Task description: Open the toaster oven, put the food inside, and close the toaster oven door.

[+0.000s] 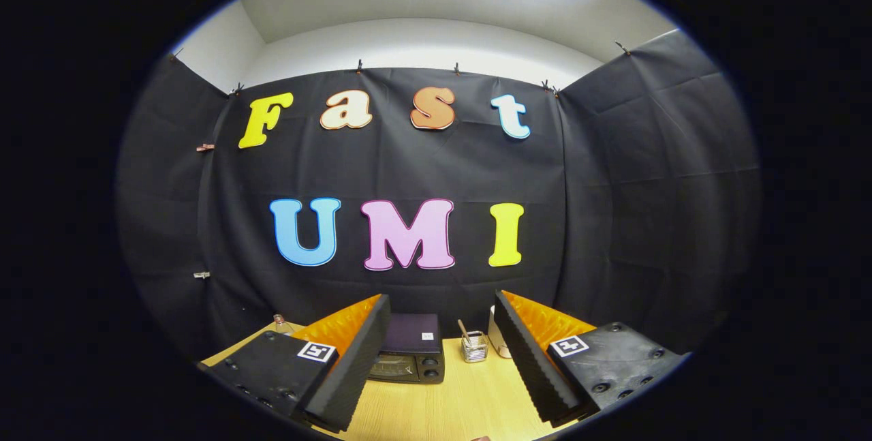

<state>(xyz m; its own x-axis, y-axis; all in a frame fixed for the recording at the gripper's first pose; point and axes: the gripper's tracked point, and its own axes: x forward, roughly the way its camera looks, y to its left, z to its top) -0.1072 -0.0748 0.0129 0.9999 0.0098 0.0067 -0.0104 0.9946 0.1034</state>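
Currently I hold the hand-held gripper [436, 366] wide open, gripping nothing. At 12 o'clock beyond its fingers, the toaster oven [409, 358] sits door-closed on the desk [456, 407], a small jar [474, 347] at 1 o'clock.

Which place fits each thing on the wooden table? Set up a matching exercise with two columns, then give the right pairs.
Things
1. black toaster oven
2. small clear glass holder with sticks
3. small clear glass jar
4. gripper

Places or states
A. beyond the left finger, near the cloth wall
B. fingers spread open, holding nothing
C. far ahead between the fingers, door closed
D. just right of the toaster oven

Pairs: 1-C, 2-D, 3-A, 4-B
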